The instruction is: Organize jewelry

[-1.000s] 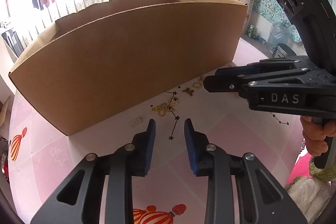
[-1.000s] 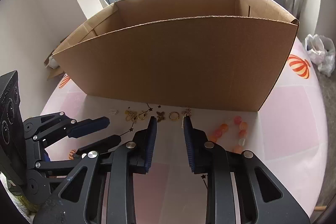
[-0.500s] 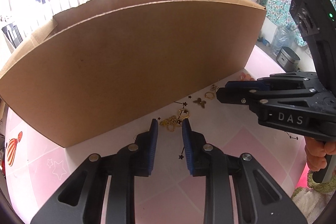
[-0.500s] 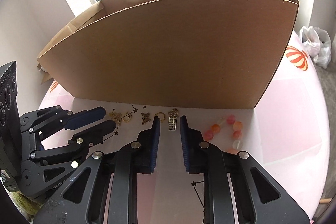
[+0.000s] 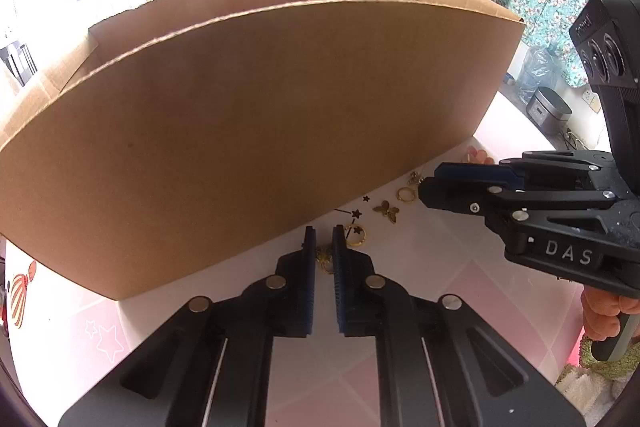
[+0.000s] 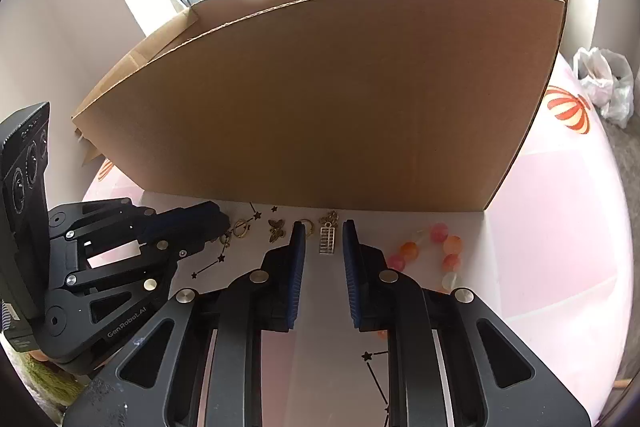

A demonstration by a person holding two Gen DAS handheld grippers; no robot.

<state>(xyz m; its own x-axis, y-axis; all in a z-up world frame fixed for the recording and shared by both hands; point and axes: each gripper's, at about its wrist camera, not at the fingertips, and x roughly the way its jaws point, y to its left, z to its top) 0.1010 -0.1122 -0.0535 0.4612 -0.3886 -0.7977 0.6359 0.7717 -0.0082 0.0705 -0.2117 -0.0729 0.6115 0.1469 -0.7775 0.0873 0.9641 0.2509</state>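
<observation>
Your left gripper is closing on the gold tangle: light, snaggy, pinch its middle; right gripper narrow, empty.

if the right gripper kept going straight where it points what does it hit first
Probably the small gold abacus-like charm lying just ahead of the right gripper fingertips, then the cardboard box wall behind it; depth is uncertain.
</observation>
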